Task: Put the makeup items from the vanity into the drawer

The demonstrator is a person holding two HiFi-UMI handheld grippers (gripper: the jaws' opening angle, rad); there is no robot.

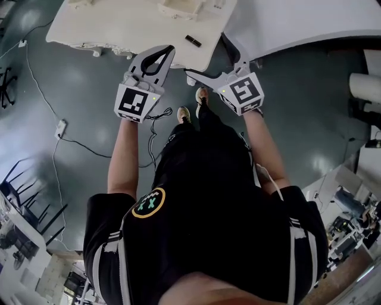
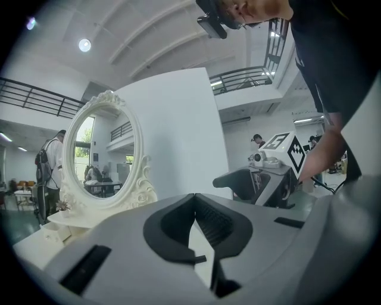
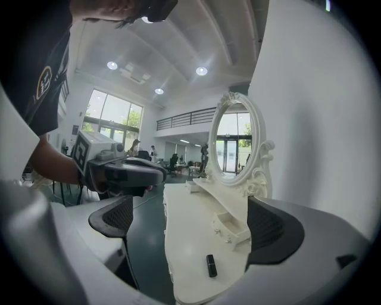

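A small black lipstick tube lies near the front edge of the cream vanity; in the right gripper view the lipstick tube rests just in front of a small open drawer. My right gripper is open, with nothing between its jaws, and hovers at the vanity's front edge close to the tube. My left gripper is shut and empty, a little left of the tube. In the left gripper view my left gripper points past the oval mirror.
The white ornate mirror stands at the back of the vanity against a white wall panel. Another small drawer unit sits on the vanity top. Cables trail over the dark floor on the left.
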